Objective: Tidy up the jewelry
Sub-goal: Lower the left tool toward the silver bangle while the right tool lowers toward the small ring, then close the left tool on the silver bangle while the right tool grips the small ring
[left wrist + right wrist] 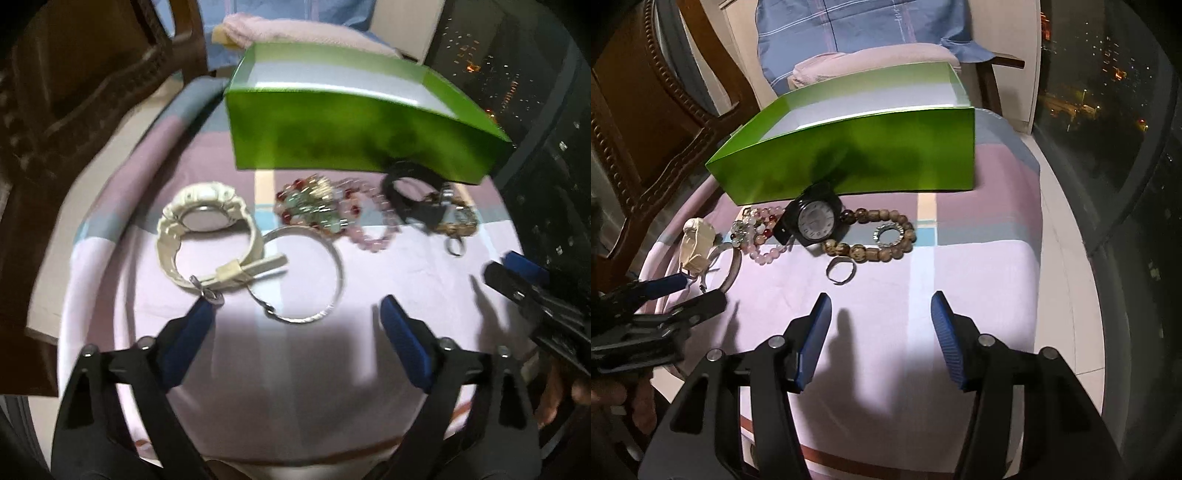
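My left tongs stand wide apart, empty, poised just above the silver bangle beside the cream watch. My right tongs are half apart, empty. Next I judge: close on the bangle, carry it into the green box behind the jewelry on the worktop.

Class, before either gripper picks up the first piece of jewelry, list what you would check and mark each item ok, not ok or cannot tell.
1. Left gripper open and empty: ok.
2. Right gripper open and empty: ok.
3. Green box open on top: ok.
4. Green box empty inside: cannot tell, its floor is hidden.
5. White watch free of the silver bangle: not ok, they overlap.
6. Small ring lying apart from the other pieces: ok.
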Tool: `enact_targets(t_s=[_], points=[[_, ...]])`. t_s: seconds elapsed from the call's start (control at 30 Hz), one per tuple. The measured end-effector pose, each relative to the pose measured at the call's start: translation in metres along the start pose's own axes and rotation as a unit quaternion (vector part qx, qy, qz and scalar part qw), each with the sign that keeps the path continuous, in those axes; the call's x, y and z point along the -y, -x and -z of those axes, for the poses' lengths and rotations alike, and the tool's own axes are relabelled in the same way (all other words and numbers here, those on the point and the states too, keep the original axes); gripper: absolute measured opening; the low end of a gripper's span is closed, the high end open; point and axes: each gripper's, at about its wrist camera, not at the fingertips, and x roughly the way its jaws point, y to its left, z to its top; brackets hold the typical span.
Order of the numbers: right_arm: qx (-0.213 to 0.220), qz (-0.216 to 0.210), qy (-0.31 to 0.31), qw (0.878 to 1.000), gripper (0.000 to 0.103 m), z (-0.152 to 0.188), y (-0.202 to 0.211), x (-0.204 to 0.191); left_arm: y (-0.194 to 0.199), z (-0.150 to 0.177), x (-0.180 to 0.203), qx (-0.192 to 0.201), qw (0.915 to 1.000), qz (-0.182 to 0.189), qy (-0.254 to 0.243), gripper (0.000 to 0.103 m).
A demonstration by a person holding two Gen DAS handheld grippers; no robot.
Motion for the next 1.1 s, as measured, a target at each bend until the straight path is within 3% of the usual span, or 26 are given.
enact_targets(t_s=[0.27, 0.3, 0.37, 0.53, 0.63, 0.73, 0.9, 0.93, 0.97, 1.03, 1.1], points=[[-0.002, 0.005, 0.019, 1.0, 0.059, 0.004, -0.003, -0.006, -0.014, -0.017, 0.001, 0.006, 0.9996, -0.017, -0.024, 0.086], [-0.001, 0.007, 0.02, 1.0, 0.059, 0.004, -0.004, -0.006, -0.015, -0.017, 0.003, 0.008, 0.9993, -0.019, -0.031, 0.084], [0.0, 0.013, 0.022, 1.0, 0.059, 0.001, -0.007, -0.01, -0.011, -0.016, 0.006, 0.02, 0.9988, -0.013, -0.042, 0.061], [-0.001, 0.019, 0.02, 1.0, 0.059, -0.006, -0.014, -0.015, -0.006, -0.009, 0.005, 0.022, 0.9987, 0.006, -0.046, 0.059], [0.0, 0.018, 0.025, 1.0, 0.053, -0.01, -0.018, -0.019, 0.002, -0.003, -0.001, 0.025, 0.999, 0.013, -0.033, 0.057], [0.003, 0.02, 0.032, 0.999, 0.046, -0.013, -0.023, -0.024, 0.019, 0.007, -0.004, 0.03, 0.9989, 0.023, -0.028, 0.004], [0.003, 0.037, 0.054, 0.998, 0.042, -0.019, -0.03, -0.036, 0.03, 0.017, -0.01, 0.03, 0.999, 0.021, -0.026, 0.009], [0.003, 0.044, 0.06, 0.997, 0.042, -0.019, -0.031, -0.039, 0.03, 0.018, -0.012, 0.031, 0.9991, 0.018, -0.022, 0.02], [0.004, 0.052, 0.068, 0.996, 0.041, -0.019, -0.033, -0.042, 0.03, 0.018, -0.013, 0.029, 0.9993, 0.014, -0.02, 0.048], [0.011, 0.06, 0.078, 0.995, 0.04, -0.017, -0.034, -0.047, 0.032, 0.019, -0.016, 0.044, 0.999, 0.003, -0.011, 0.075], [0.015, 0.061, 0.08, 0.995, 0.036, -0.016, -0.034, -0.048, 0.035, 0.019, -0.02, 0.052, 0.9986, -0.004, -0.01, 0.077]])
